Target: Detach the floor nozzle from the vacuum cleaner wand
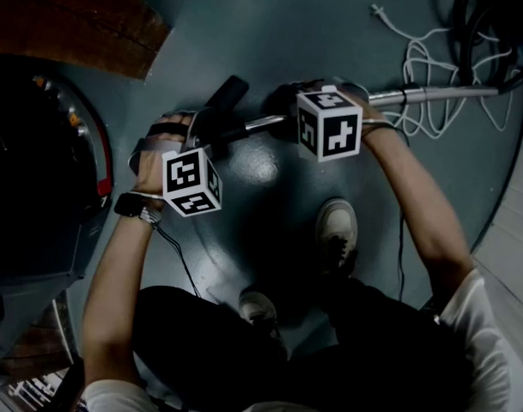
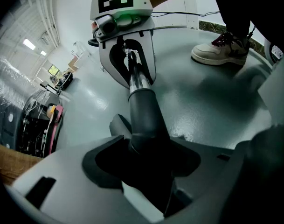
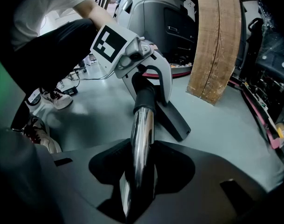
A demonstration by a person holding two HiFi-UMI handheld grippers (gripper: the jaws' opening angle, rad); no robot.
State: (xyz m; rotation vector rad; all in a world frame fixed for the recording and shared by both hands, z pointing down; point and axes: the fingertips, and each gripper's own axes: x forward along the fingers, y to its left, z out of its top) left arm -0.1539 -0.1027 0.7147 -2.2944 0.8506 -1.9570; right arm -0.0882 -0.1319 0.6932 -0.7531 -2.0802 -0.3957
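Observation:
The chrome wand lies across the floor and ends in the dark neck of the black floor nozzle. My left gripper is shut on that neck, just behind the joint. My right gripper is shut on the chrome wand, a short way back from the black collar. In the right gripper view the nozzle's foot rests on the floor beyond the left gripper. The two grippers face each other along the tube, close together.
A white cable and a black hose lie at the far right. The person's shoes stand just behind the wand. A large grey machine fills the left side, with a wooden board leaning beside it.

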